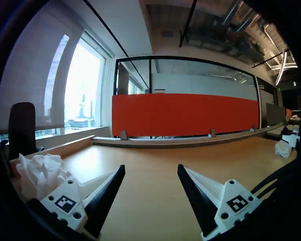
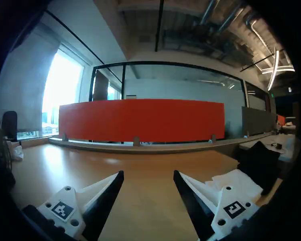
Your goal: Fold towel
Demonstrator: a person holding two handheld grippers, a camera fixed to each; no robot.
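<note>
In the left gripper view my left gripper (image 1: 150, 166) sits low over the wooden desk (image 1: 158, 193). Its fingers are spread wide and hold nothing, with bare wood showing in the gap. The towel (image 1: 42, 173) lies on the desk as a crumpled white pile at the left of this view. It is just beside the left-hand finger and partly behind it, and I cannot tell whether the two touch. A black chair (image 1: 22, 126) stands behind the towel, in front of the bright window (image 1: 82, 88). Well apart from it, at the far right of the desk, rests a small white bundle (image 1: 283, 148). An orange partition (image 1: 182, 114) runs along the desk's far edge.

In the right gripper view my right gripper (image 2: 148, 172) is likewise low over the desk, its fingers released and empty. A flat white cloth (image 2: 236, 179) lies near the desk's right side, partly hidden behind the right-hand finger. A black object (image 2: 259, 160) sits right behind the cloth. A white lump (image 2: 16, 152) shows at the far left edge, too small for me to make out.
</note>
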